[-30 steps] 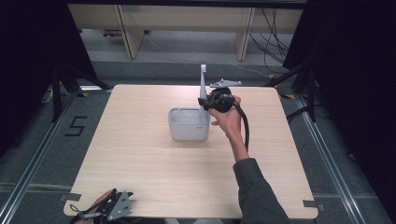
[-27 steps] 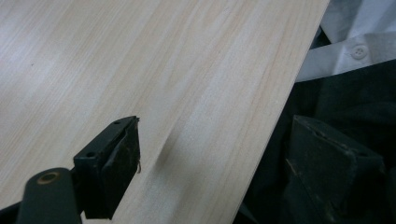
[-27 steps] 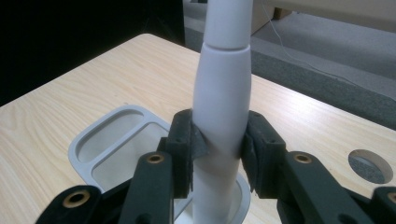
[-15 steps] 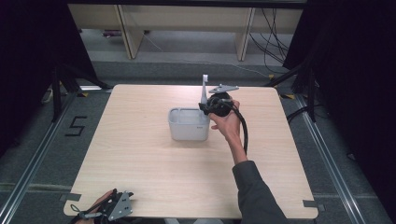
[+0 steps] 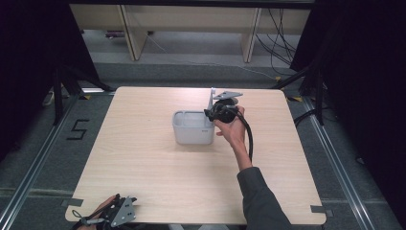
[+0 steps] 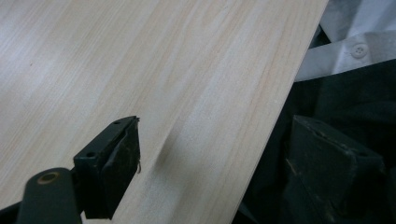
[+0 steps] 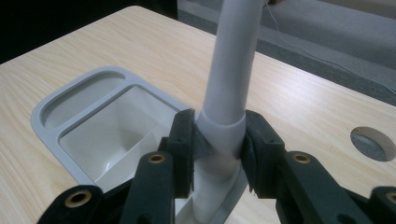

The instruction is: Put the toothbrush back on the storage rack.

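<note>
Grey plastic tray [image 5: 192,128] sits mid-frame; the right gripper [image 7: 218,140] clamps its upright tube [image 7: 231,70], likely to lift it. The left gripper [image 6: 224,158], lower left, rests wide apart.

Right tool [image 5: 210,113]: black body, grey three-cornered plate on top, thick black cable trailing along a dark grey sleeve [image 5: 261,201]. Jaws black, flat-padded, brass-coloured rivets at pivots. Left tool [image 5: 117,214]: same black build, grey plate

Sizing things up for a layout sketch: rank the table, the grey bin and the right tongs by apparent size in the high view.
1. table, by far the largest.
2. grey bin.
3. right tongs, clamped on the bin's white upright handle; they look smaller than the bin, though the hand hides part.
</note>
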`<state>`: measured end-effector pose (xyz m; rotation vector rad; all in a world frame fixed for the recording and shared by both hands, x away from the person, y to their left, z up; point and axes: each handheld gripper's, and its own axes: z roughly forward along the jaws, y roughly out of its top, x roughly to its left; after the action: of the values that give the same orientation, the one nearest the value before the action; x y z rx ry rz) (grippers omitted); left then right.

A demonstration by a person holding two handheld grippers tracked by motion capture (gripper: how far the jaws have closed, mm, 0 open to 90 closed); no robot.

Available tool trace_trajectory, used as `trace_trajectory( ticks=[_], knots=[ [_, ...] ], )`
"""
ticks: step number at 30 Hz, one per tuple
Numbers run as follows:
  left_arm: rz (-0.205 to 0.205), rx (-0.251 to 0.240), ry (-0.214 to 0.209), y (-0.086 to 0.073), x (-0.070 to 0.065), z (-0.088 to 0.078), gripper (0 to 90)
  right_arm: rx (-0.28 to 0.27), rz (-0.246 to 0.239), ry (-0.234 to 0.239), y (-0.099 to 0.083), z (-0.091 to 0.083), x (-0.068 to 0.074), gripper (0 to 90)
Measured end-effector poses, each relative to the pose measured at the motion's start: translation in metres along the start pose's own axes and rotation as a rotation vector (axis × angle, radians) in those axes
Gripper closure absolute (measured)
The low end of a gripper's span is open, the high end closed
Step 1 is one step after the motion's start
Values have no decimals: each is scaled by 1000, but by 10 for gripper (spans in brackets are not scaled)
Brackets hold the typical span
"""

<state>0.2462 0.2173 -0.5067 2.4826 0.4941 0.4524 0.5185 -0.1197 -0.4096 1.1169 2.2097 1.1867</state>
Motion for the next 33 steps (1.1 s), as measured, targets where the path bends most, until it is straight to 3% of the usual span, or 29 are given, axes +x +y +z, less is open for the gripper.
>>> trace_trajectory(
  ticks=[4,6,7,10,11,14,15,16,17,18,20,21,22,29,33],
  knots=[
    [4,4,-1,0,0,0,167,-3,-43,-9,1,-1,-2,683],
    [3,3,-2,0,0,0,167,-10,-43,-12,1,-1,-2,685],
    [3,2,-3,0,0,0,167,1,-17,-12,1,-2,1,684],
    [3,3,-2,0,0,0,167,-2,-35,-9,1,-1,0,682],
    [2,4,-1,0,0,0,167,-2,-17,-6,0,-1,0,674],
    [4,2,-4,0,0,0,167,-9,-12,-6,1,-2,1,635],
    [1,2,-4,0,0,0,167,-18,1,14,0,-2,1,560],
    [1,2,-4,0,0,0,166,-18,1,14,0,-2,1,560],
    [1,3,-5,0,0,0,167,-14,-3,5,1,-5,2,488],
    [0,3,-6,0,0,0,167,-21,-9,5,0,-5,2,465],
    [3,3,-5,0,0,0,167,-21,35,9,-1,-7,6,421],
    [2,2,-4,0,0,0,167,-24,13,10,-1,-9,4,406],
    [2,2,-4,0,0,0,166,-34,25,9,-2,-10,4,388],
    [1,2,-5,0,0,0,167,-69,18,34,-4,-29,3,347],
    [-2,13,-21,0,1,0,167,-80,12,26,-6,-40,3,336]
  ],
)
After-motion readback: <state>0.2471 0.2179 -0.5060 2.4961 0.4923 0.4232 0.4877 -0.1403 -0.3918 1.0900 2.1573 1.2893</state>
